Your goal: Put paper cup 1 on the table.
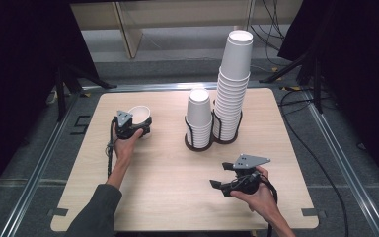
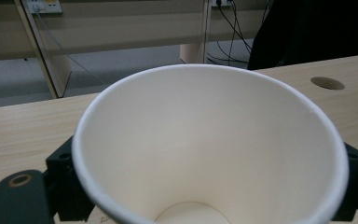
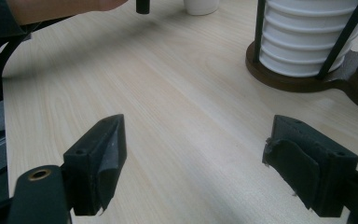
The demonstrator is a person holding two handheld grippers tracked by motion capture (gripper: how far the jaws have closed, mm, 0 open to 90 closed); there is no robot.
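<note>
Paper cup [image 1: 139,113] sits between the jaws of the left gripper [image 1: 137,124] near the left part of the wooden table [image 1: 168,187], its open mouth turned up and toward the person. In the left gripper view the cup [image 2: 205,144] takes up most of the frame, white inside with its round bottom showing at the lower edge, and a black jaw stands at each side of it, close against the wall; whether the pads press on the cup or have just let go cannot be told from here, and no crease shows in the rim. The cup's base appears to rest on the table, as the small white base [image 3: 200,5] at the far edge of the right gripper view suggests. The right gripper [image 1: 223,177] is held over the near right part of the table, well apart from the cup, with its jaws spread wide and nothing between them but bare wood. Behind and between the two grippers stands a dark two-ring holder [image 1: 212,143] with a short stack of cups [image 1: 198,116] and a tall stack of cups [image 1: 233,84]
</note>
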